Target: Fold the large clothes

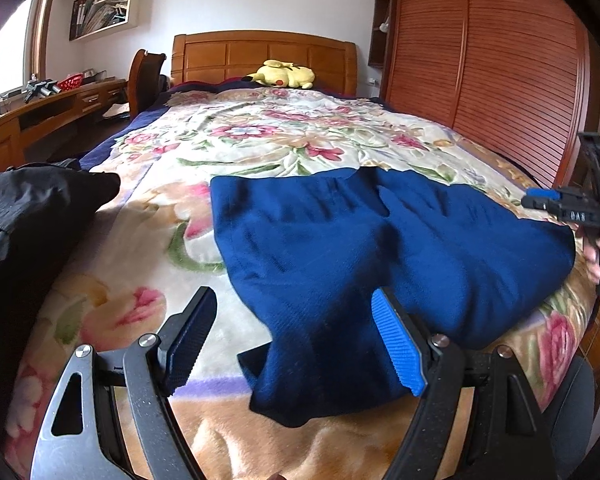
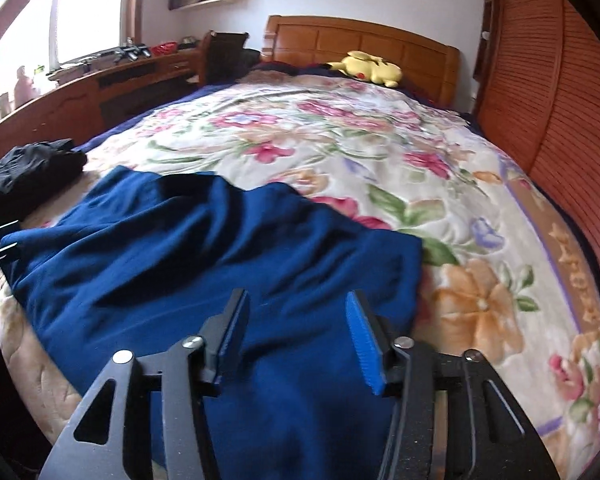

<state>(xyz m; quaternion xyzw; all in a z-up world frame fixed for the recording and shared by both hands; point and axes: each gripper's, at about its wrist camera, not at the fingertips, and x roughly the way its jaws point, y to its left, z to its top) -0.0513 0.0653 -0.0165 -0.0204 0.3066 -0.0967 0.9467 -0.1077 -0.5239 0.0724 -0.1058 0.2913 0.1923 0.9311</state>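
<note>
The blue garment [image 1: 380, 248] was spread over the near part of the floral blanket [image 1: 260, 140], one end hanging over the bed's near edge, with creases across its middle. The left gripper [image 1: 296, 344] was held spread wide above that hanging end, gripping nothing; the right gripper [image 2: 296, 344] was likewise spread above the cloth, empty. A dark garment [image 1: 32, 208] was heaped apart to the left. For a clean fold, it was judged that the creases should first be smoothed, both near corners pinched through every layer together, and the edge carried level toward the far hem, so that no slack would be trapped.
</note>
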